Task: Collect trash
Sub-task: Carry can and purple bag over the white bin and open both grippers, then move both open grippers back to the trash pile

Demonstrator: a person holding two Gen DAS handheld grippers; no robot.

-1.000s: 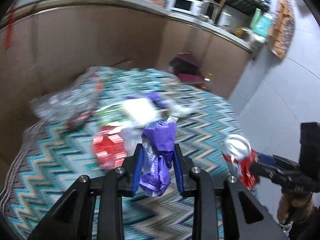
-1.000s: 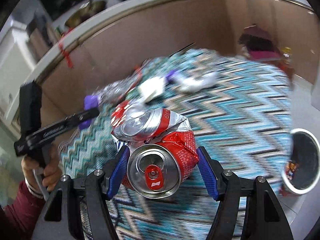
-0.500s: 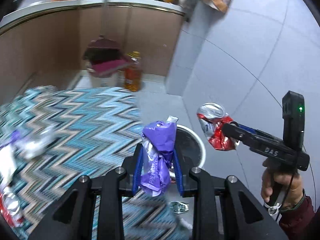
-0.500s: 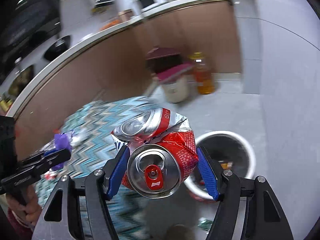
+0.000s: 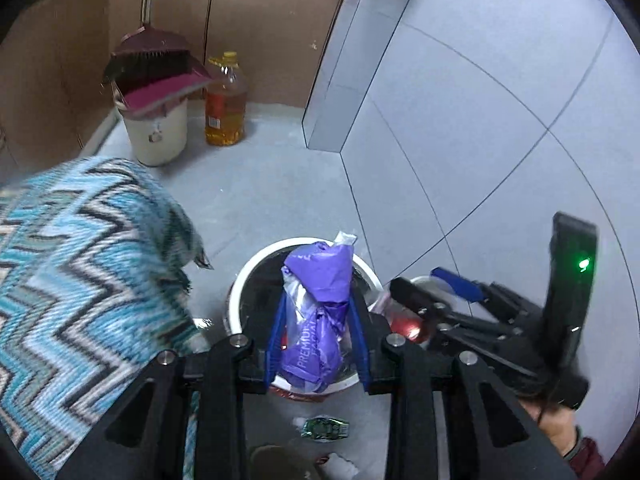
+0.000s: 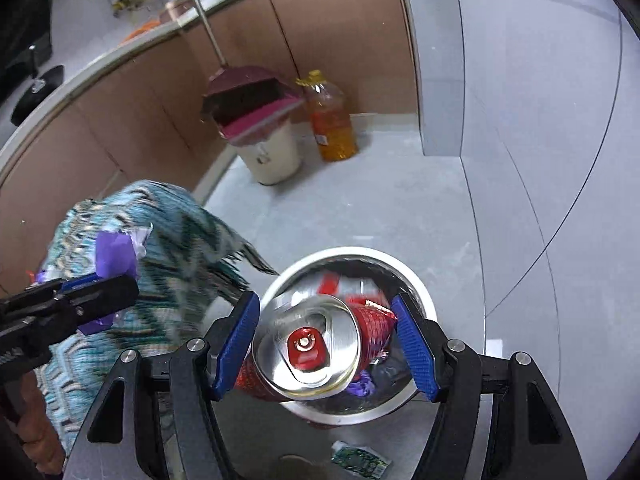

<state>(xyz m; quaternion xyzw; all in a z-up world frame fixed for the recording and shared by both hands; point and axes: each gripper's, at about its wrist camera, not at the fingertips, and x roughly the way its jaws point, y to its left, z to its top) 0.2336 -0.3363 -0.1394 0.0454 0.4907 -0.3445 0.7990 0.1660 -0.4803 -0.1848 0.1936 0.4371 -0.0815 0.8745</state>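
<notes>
Holding the right gripper (image 6: 326,354) over the bin (image 6: 420,292), your fingers are spread and the crushed can (image 6: 316,354) is loose between them. Your left gripper (image 5: 316,344) pinches the purple wrapper (image 5: 318,316) above the rim; released early, it may land beside the bin.

White letters reading "PREMIUM", partly creased, run up the side of a purple plastic wrapper (image 5: 316,320). The label on the oil bottle (image 5: 224,108) is too small to read.
</notes>
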